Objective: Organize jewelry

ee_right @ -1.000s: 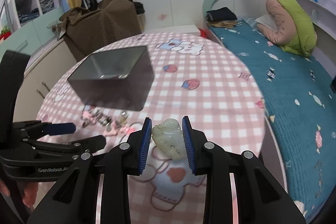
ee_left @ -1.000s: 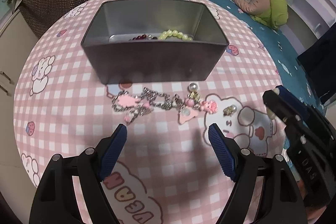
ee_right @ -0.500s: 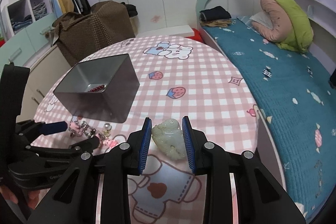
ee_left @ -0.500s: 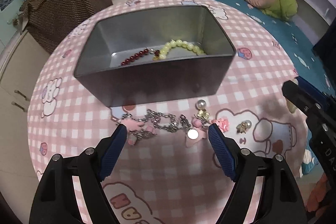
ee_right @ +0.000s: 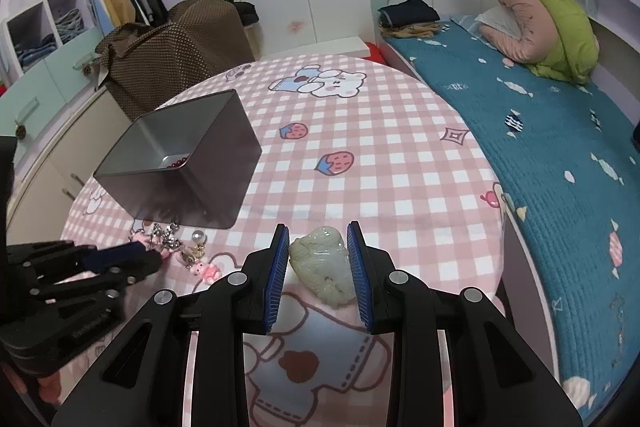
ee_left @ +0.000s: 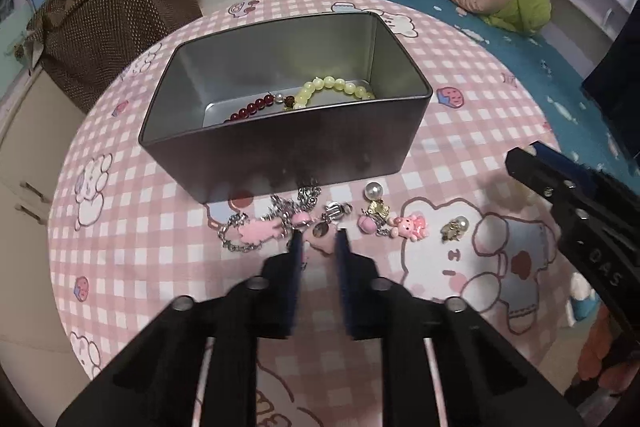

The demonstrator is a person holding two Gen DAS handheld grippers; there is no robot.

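1. Left gripper: jaws closing. A pink charm of the chain bracelet lies between the blue pads, which sit close on either side of it; a firm pinch cannot be confirmed.
2. The chain bracelet lies on the pink checked tablecloth, spreading to the left of and just ahead of the left fingertips, touching the base of the metal tin.
3. The metal tin stands directly ahead of the left gripper. Inside: a red bead bracelet and a yellow-green bead bracelet.
4. To the right of the left fingertips: a pearl earring, a pink bunny charm, then a second pearl earring, each apart from the others.
5. Right gripper: narrow opening, pads pressed on a pale green jade pendant, held clear of the cloth.
6. From the right gripper, the tin stands ahead and to the left; the left gripper sits low at its left, tips among the loose jewelry.
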